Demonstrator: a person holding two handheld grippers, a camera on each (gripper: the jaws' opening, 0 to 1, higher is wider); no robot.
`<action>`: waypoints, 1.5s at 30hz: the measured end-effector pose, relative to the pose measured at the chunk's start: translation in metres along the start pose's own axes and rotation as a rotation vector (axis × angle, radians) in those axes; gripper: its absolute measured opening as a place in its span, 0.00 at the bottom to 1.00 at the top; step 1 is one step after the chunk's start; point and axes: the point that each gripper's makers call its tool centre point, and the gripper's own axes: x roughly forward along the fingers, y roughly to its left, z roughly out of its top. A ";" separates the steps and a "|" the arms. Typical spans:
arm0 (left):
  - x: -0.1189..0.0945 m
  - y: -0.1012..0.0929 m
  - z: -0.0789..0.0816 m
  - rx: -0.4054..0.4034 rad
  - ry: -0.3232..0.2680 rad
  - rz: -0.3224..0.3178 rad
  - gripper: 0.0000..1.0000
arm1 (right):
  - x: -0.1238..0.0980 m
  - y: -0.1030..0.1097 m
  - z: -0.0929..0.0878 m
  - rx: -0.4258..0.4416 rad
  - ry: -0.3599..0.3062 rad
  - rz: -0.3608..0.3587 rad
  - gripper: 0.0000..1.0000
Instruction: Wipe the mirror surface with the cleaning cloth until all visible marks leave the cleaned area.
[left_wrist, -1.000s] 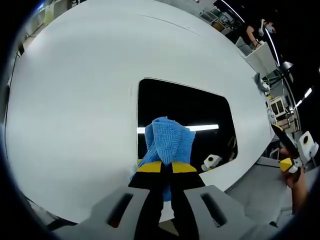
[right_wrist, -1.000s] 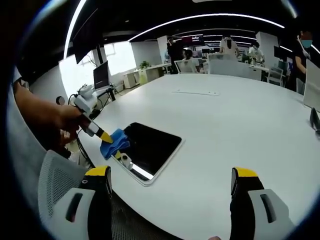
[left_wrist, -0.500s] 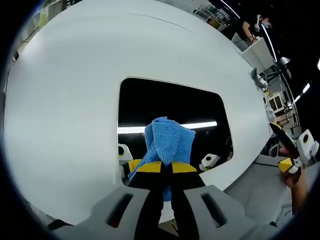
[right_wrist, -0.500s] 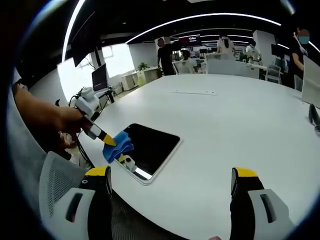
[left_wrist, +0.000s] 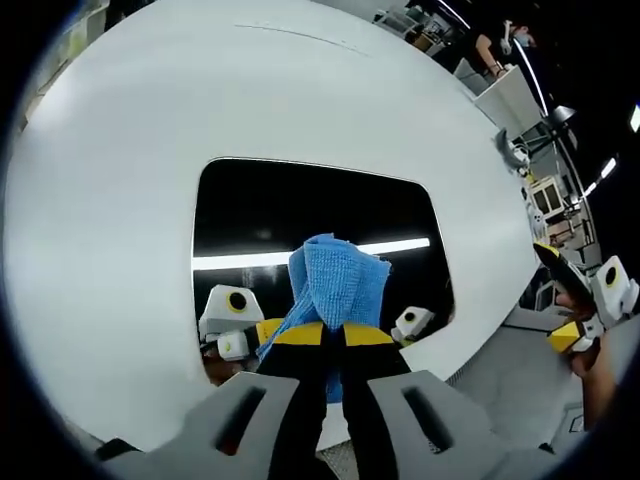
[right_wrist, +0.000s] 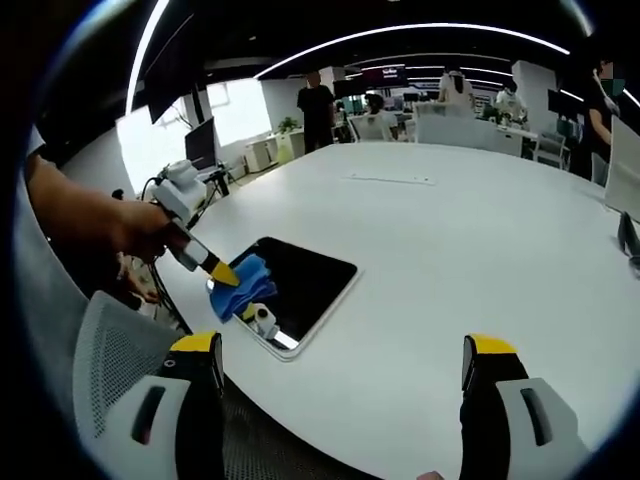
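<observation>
— Since the second-old picture, what has moved?

— More of the mirror (left_wrist: 310, 215) now lies under the left gripper (left_wrist: 333, 334) in the left gripper view, and its own reflection has come into the dark glass at the lower left; in the right gripper view the blue cloth (right_wrist: 243, 285) has travelled from the mirror's near corner further in over the glass.

— How do the tools stand?

— The left gripper's jaws are pressed together on the cleaning cloth (left_wrist: 335, 283), which bunches up above the yellow tips. In the right gripper view that same gripper (right_wrist: 222, 272) comes in from the left, held by a hand (right_wrist: 130, 232), with the cloth down on the mirror (right_wrist: 300, 283). The right gripper (right_wrist: 340, 345) is spread wide with nothing between its jaws, held well apart from the mirror on the near side of the table (right_wrist: 480, 230).

— And the mirror itself?

— A dark rounded rectangle flat on the white table (left_wrist: 120, 170), near its edge, reflecting a bright ceiling strip. Whether marks are left on it I cannot tell. The right gripper (left_wrist: 575, 330) shows at the right of the left gripper view, off the table.
</observation>
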 end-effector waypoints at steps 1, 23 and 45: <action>0.001 -0.001 0.000 0.001 0.000 0.000 0.01 | 0.000 0.000 0.000 0.001 0.000 0.001 0.99; 0.014 -0.028 0.000 0.007 -0.002 -0.018 0.02 | 0.000 -0.009 0.002 0.005 -0.009 0.018 0.99; 0.026 -0.054 -0.002 0.016 0.003 -0.039 0.02 | -0.008 -0.017 0.001 0.022 -0.016 0.020 0.99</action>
